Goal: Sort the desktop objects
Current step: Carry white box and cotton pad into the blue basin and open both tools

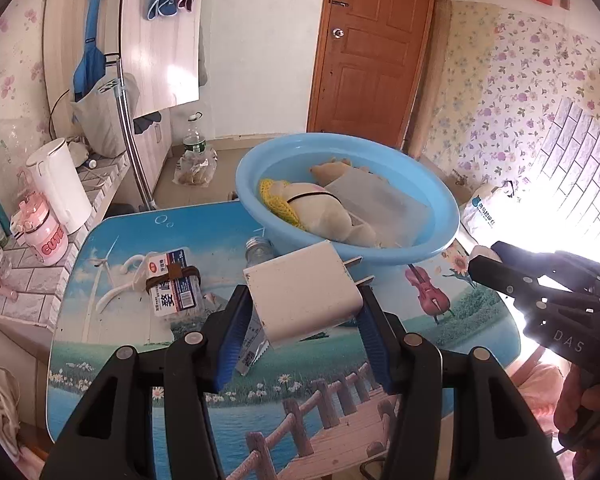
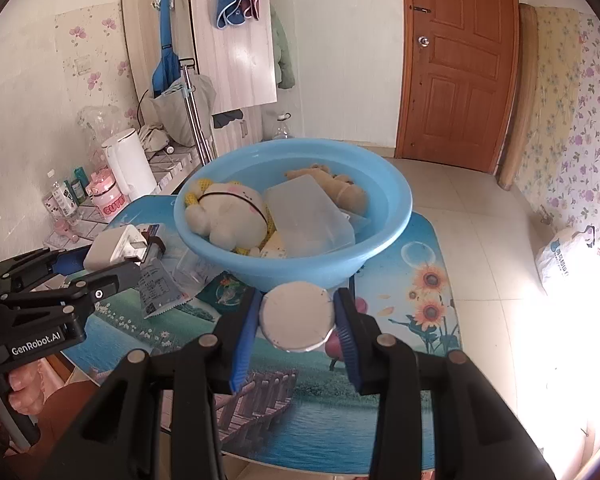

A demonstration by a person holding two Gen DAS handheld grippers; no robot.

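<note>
Left gripper (image 1: 306,316) pinching white square plug charger (image 1: 300,296) near one end, above table, short of blue plastic basin (image 1: 440,236); right gripper (image 2: 298,314) clamping round white-capped jar (image 2: 298,314); risk of charger twisting loose, prongs snagging basin rim.

1. The white charger (image 1: 304,294) clamped in the left gripper (image 1: 306,320) hides most of the foil sachet (image 1: 252,350) lying beneath it.
2. Ahead of that gripper, the small jar (image 1: 259,249) is partly covered by the charger and the blue basin (image 1: 440,200).
3. The right gripper (image 2: 298,316) grips a round pale object (image 2: 298,314) (identity unclear).
4. Glare washes out the floor to its right.
</note>
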